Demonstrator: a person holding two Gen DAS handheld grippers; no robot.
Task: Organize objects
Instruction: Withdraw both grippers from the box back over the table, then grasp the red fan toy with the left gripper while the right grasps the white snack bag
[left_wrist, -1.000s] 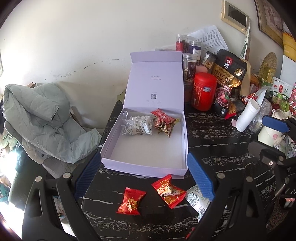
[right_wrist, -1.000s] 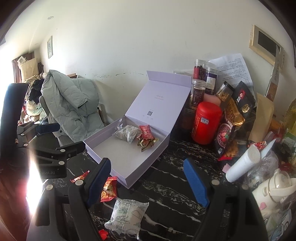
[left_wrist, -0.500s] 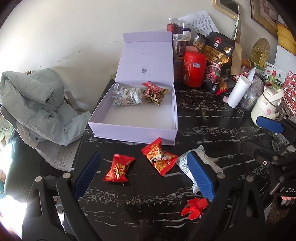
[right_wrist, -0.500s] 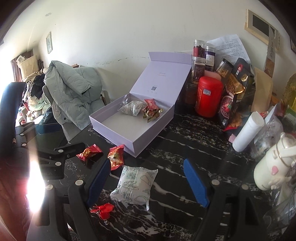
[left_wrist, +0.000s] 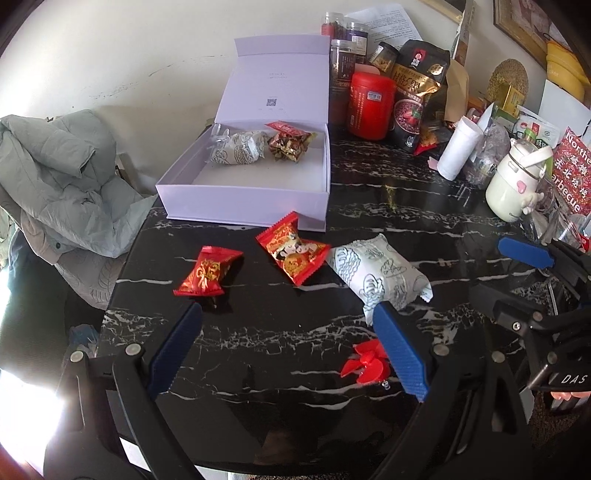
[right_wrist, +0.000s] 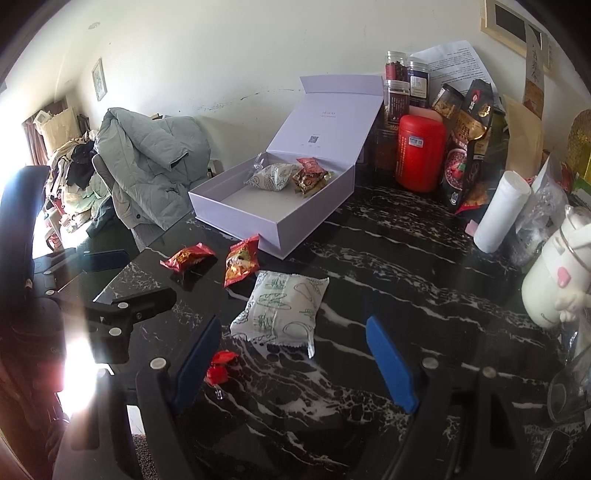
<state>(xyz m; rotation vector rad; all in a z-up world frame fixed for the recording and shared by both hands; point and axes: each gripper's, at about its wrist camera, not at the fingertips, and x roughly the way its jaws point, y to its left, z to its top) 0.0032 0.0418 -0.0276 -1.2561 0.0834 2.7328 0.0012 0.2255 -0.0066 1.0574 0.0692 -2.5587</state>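
Note:
An open lavender box (left_wrist: 243, 206) (right_wrist: 236, 229) stands on the black marble table with its lid up. Inside lie a white patterned packet (left_wrist: 238, 147) and red-gold snack packets (left_wrist: 290, 142). In front of the box lie two red snack packets (left_wrist: 208, 271) (left_wrist: 291, 253), a second white patterned packet (left_wrist: 376, 273) (right_wrist: 284, 306) and a small red plastic piece (left_wrist: 365, 363) (right_wrist: 219, 367). My left gripper (left_wrist: 286, 314) hangs open over bare table just short of the red packets. My right gripper (right_wrist: 293, 323) is open, with the loose white packet's near end lying between its fingertips.
A red canister (left_wrist: 371, 105), jars, a black snack bag (left_wrist: 417, 99), a white roll (left_wrist: 458, 151) and a cream jug (left_wrist: 513, 188) crowd the back right. A grey-green jacket (left_wrist: 62, 177) hangs off the table's left edge. The right gripper's blue pad (left_wrist: 524, 251) shows at the right.
Both grippers have sunk and tipped downward. The box now sits higher in each view, and the loose packets and red piece have come into full view. Neither gripper's jaws have changed.

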